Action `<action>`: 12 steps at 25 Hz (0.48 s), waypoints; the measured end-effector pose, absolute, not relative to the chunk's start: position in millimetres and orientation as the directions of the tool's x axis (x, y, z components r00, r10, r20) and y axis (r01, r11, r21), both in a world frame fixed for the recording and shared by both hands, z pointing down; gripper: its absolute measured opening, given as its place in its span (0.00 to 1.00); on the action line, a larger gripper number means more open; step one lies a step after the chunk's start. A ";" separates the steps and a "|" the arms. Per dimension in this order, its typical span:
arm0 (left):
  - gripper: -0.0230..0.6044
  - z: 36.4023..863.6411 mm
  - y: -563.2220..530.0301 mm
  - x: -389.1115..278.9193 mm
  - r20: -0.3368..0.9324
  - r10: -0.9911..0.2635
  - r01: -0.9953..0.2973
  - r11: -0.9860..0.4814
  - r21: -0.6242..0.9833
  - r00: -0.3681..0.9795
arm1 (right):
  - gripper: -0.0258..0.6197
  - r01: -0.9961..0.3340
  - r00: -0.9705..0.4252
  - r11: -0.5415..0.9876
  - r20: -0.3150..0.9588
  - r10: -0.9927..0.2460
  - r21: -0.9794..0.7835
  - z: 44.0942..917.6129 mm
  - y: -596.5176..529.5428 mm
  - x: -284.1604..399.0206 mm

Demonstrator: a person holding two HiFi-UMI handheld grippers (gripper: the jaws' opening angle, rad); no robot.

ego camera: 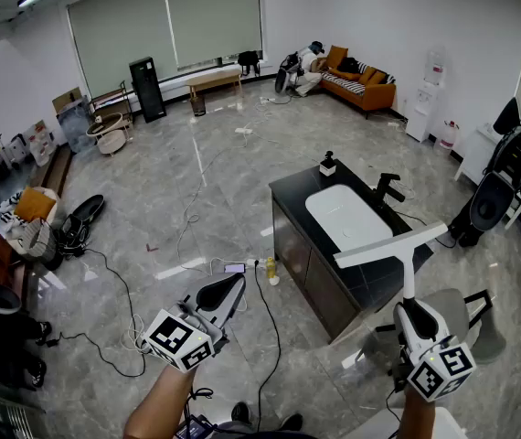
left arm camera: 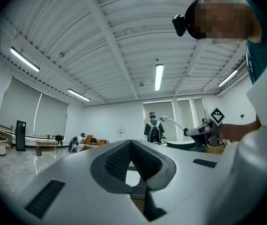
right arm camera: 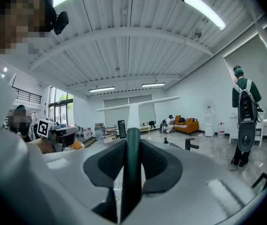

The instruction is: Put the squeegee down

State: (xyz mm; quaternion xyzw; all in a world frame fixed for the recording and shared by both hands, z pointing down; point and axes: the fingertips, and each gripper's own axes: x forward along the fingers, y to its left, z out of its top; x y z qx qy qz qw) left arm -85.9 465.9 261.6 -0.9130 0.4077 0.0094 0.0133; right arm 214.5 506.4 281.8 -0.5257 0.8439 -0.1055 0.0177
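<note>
**Item: squeegee (ego camera: 405, 250), held in the air above the near right corner of the black desk (ego camera: 290, 190), not yet set down.**
Right tongs (right arm camera: 132, 161) are clamped on its dark handle, white blade bar crosswise at the top. Left tongs (left arm camera: 131, 144) are closed on nothing and held off to the left over the floor. Handling, as I judge it: lower the squeegee onto bare black top beside the white basin (ego camera: 343, 213), clear of the faucet (ego camera: 388, 187). Lay the blade flat, and part the tongs only once it rests. Not legible: the rubber edge of the blade, the small dark object (ego camera: 328, 164) at the desk's far corner, and the desk's near corner behind the squeegee and right tongs.
</note>
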 end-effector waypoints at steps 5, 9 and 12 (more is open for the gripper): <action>0.04 264.7 473.9 -68.2 -0.021 -0.751 -0.751 -0.660 0.007 0.660 | 0.20 -0.878 -0.458 0.437 0.073 -0.886 -0.197 277.6 511.5 233.3; 0.04 265.4 472.6 -55.7 -0.014 -0.751 -0.751 -0.661 -0.007 0.661 | 0.20 -0.872 -0.466 0.446 0.066 -0.882 -0.200 279.7 504.7 241.8; 0.04 266.9 465.7 -52.9 -0.006 -0.745 -0.745 -0.666 -0.013 0.667 | 0.20 -0.872 -0.461 0.437 0.067 -0.885 -0.221 280.8 496.5 243.5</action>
